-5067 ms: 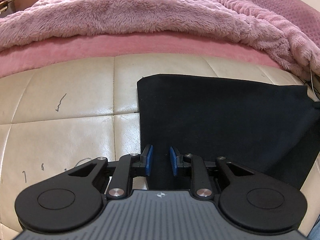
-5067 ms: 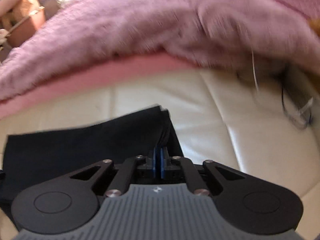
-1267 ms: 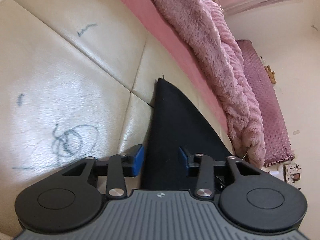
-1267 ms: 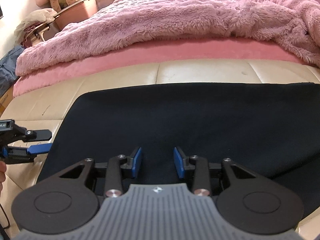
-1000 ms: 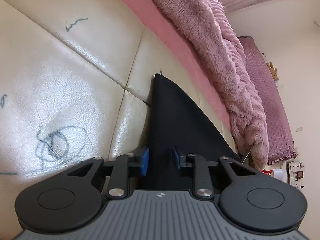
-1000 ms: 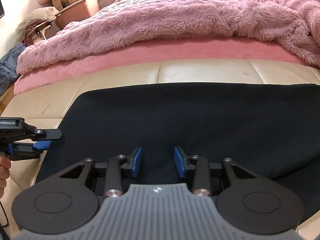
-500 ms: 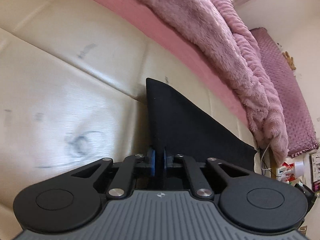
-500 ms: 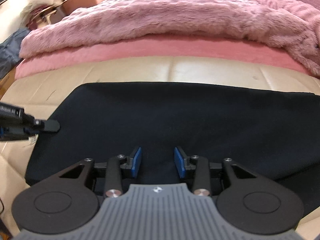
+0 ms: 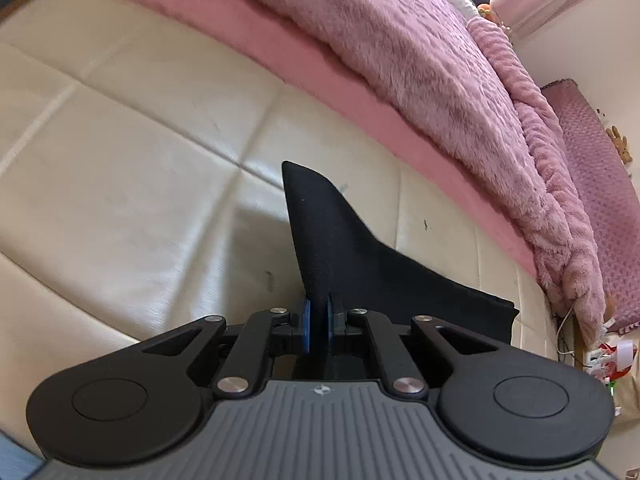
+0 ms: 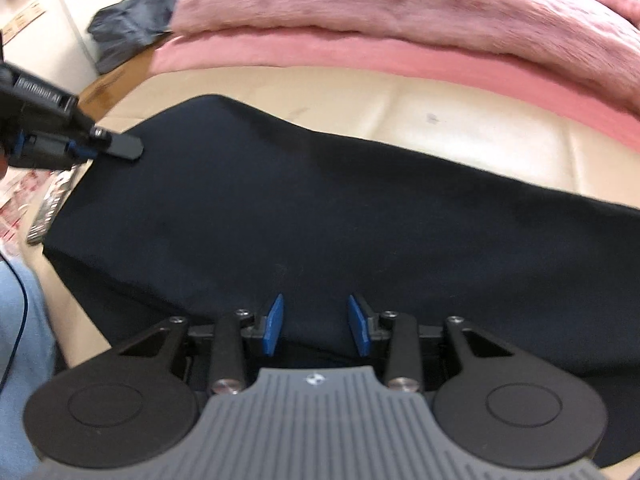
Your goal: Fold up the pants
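The black pants (image 10: 320, 208) lie folded flat across a cream leather cushion (image 9: 120, 168). My left gripper (image 9: 317, 326) is shut on the pants' left end (image 9: 332, 240) and lifts that end up off the cushion. It also shows in the right wrist view (image 10: 86, 146) at the far left, holding the raised cloth edge. My right gripper (image 10: 315, 324) is open, its blue pads (image 10: 274, 324) hovering just over the pants' near edge with nothing between them.
A fuzzy pink blanket (image 9: 400, 52) and a pink sheet (image 10: 360, 56) lie behind the cushion. A grey garment (image 10: 132, 28) lies at the far left. Cables and small items (image 9: 600, 356) sit at the right. Blue-jeaned legs (image 10: 20, 320) are at the near left.
My left gripper closed on the pants' left end and has lifted it off the cushion. My right gripper stayed open over the near edge while its view swung left.
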`<state>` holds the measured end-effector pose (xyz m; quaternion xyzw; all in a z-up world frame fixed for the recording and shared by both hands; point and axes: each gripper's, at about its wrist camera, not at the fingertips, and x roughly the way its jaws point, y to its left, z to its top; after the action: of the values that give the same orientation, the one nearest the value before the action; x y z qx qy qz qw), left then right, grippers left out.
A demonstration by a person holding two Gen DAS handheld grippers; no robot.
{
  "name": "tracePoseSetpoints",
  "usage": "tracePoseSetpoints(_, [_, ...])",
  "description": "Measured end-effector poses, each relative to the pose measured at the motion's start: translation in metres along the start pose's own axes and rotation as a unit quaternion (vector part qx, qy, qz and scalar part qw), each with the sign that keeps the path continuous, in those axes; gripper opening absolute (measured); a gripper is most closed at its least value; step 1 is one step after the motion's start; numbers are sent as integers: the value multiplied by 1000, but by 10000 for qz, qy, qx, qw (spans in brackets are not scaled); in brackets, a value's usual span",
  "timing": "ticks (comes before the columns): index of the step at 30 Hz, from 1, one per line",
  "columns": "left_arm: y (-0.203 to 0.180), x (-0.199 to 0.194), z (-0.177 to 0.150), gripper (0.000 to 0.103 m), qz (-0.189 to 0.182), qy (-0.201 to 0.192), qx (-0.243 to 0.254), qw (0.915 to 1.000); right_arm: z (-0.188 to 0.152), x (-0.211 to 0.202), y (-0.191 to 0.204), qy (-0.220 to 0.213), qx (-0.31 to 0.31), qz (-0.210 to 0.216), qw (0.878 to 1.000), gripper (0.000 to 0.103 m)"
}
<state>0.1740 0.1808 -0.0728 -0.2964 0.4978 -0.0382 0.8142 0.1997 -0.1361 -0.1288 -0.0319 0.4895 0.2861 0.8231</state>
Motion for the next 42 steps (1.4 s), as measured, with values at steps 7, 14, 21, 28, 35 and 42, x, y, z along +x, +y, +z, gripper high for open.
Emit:
tracePoseSetpoints(7, [-28, -26, 8, 7, 20, -151, 384, 9991, 2, -35, -17, -273, 50, -357, 9990, 33])
tracePoseSetpoints(14, [-94, -39, 6, 7, -131, -195, 752, 9969, -21, -84, -91, -398, 547, -1207, 9904, 33])
tracePoseSetpoints(21, [-173, -32, 1, 7, -313, -169, 1067, 9937, -45, -108, -140, -441, 941, -1470, 9837, 33])
tracePoseSetpoints(28, [-236, 21, -18, 7, -231, 141, 1327, 9908, -63, -115, -163, -625, 1476, -1290, 9786, 33])
tracePoseSetpoints(35, [-285, 100, -41, 7, 10, 810, 1606, 9837, -72, -109, -176, -750, 1873, -1026, 9740, 31])
tracePoseSetpoints(42, [-305, 168, -49, 7, 152, 1418, 1574, 9772, -77, -90, -190, -649, 2141, -626, 9726, 16])
